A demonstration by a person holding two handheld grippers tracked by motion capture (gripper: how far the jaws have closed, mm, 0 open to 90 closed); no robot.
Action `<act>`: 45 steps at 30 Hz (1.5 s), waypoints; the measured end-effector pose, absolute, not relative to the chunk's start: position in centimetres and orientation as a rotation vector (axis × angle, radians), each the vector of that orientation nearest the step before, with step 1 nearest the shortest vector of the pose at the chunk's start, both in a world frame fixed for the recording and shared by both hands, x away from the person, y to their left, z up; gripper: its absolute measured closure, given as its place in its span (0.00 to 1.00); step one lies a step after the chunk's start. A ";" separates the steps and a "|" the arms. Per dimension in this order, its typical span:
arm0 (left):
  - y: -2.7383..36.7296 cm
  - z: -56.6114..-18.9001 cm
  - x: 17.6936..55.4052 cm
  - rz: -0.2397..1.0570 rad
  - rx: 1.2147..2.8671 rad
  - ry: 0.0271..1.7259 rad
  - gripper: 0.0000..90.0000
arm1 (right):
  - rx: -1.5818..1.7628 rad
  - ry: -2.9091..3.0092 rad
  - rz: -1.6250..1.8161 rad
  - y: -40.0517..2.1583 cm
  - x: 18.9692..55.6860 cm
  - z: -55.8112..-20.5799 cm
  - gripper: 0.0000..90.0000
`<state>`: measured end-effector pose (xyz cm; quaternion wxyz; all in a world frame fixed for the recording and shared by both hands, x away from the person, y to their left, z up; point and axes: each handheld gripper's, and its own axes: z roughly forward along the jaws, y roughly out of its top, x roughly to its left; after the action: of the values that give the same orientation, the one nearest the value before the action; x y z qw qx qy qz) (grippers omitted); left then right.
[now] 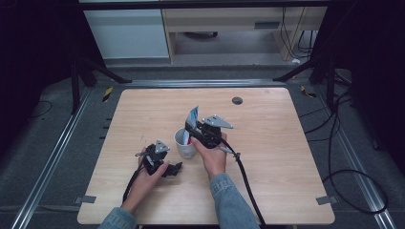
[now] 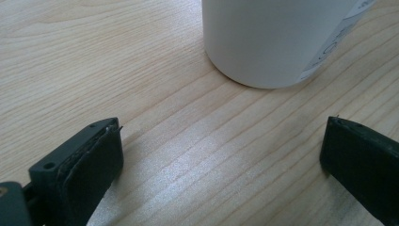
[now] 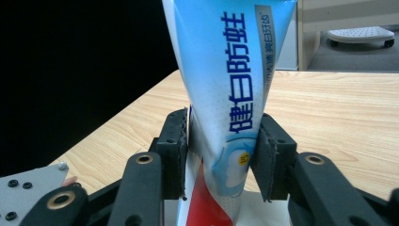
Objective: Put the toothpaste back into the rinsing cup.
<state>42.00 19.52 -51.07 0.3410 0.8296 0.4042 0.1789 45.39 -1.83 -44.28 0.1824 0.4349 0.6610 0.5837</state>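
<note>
The right gripper (image 1: 195,129) is holding a blue toothpaste tube (image 1: 192,119) above a white cup (image 1: 184,143) near the middle of the desk (image 1: 286,181), its jaws clamping the tube across its lower body. The left gripper (image 1: 177,168) is resting low on the desk just beside the cup, jaws standing wide with nothing between them. The tube's lower end is reaching into the cup's mouth, so insertion appears underway; release is seemingly what remains. The tube's long axis is running nearly upright, slightly tilted, its flat crimped end pointing up and its red lower end pointing down into the cup.
</note>
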 end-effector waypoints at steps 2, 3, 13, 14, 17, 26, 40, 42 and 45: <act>19.5 -51.1 42.0 0.465 2.159 1.051 0.00 | 1.224 1.871 1.643 -1.9 45.4 -44.3 0.65; 19.5 -51.1 42.0 0.465 2.159 1.051 0.00 | 1.224 1.871 1.641 -1.9 45.4 -44.3 0.65; 19.5 -51.1 42.0 0.465 2.158 1.051 0.00 | 1.200 1.888 1.597 -2.0 45.3 -44.0 0.60; 19.5 -51.1 42.0 0.465 2.158 1.051 0.00 | 1.196 1.891 1.591 -2.1 45.2 -44.0 0.60; 19.5 -51.1 42.0 0.466 2.158 1.051 0.00 | 1.191 1.900 1.577 -2.0 45.2 -44.0 0.59; 19.5 -51.1 42.0 0.465 2.158 1.051 0.00 | 1.173 1.916 1.553 -1.9 45.1 -43.8 0.57; 19.5 -51.1 42.0 0.465 2.158 1.051 0.00 | 1.147 1.949 1.462 -1.9 45.0 -43.2 0.49; 19.5 -51.1 42.0 0.465 2.158 1.051 0.00 | 1.134 1.961 1.436 -1.8 45.0 -43.1 0.48; 19.5 -51.1 41.9 0.464 2.163 1.044 0.00 | 1.119 1.969 1.404 -1.6 45.0 -42.9 0.45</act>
<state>41.94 19.55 -51.06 0.3405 0.8314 0.4012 0.1784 44.98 -1.63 -42.90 0.2362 0.4080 0.7181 0.5120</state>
